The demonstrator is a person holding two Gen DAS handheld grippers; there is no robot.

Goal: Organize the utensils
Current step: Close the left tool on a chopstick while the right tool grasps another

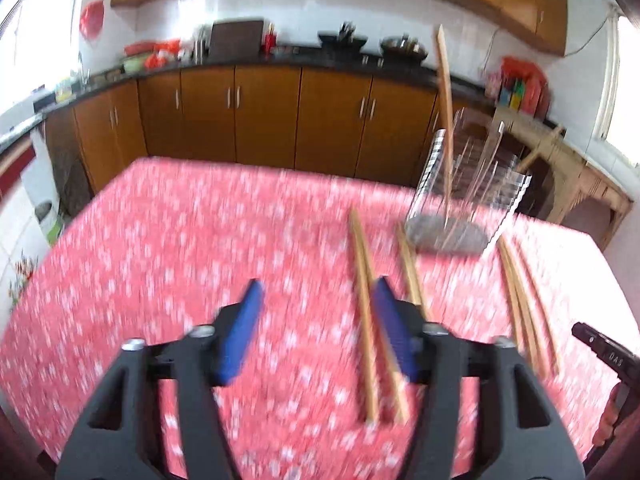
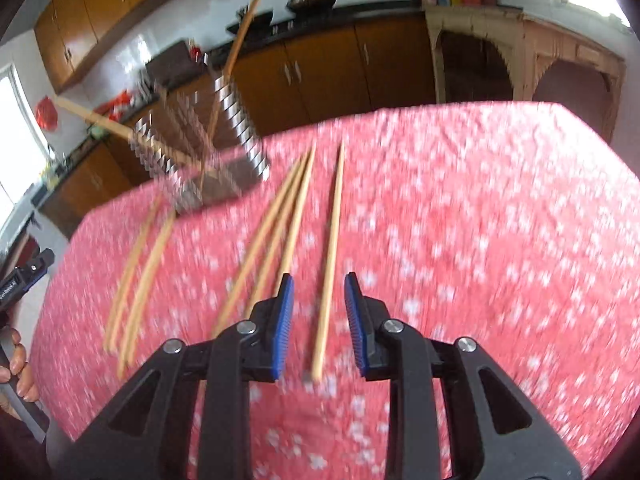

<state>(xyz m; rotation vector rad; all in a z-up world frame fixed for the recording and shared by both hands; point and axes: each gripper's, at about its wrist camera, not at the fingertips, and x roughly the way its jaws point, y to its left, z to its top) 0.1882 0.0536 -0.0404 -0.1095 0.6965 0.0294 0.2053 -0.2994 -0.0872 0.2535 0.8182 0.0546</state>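
My two grippers over a kitchen table w/ red flowered cloth, mid-job sorting chopsticks into the clear ribbed holder at the far side. Right gripper: jaws part-spread, nothing pinched, one lone chopstick lying on the cloth betw. the blue pads, not touched as far as I can tell. Left gripper: jaws spread wide, empty; a pair of sticks lies just inside my right-hand pad, so I judge it needs shifting a bit that way to centre on one. To do this step well, imo: come down square over the stick's near half, keep pads clear of neighbours, close only once the stick sits mid-pad, lift w/o dragging the cloth, then tip it upright into the holder. Frames are blurred, so counts are approx. Count, right view: 6 chopsticks flat on the cloth — 1 lone, a bunch of 3 beside it, 2 nearer the left side — plus 2 already leaning in the holder. Holder: 1. Grippers: 2. A person's hand shows at the edge of each view.
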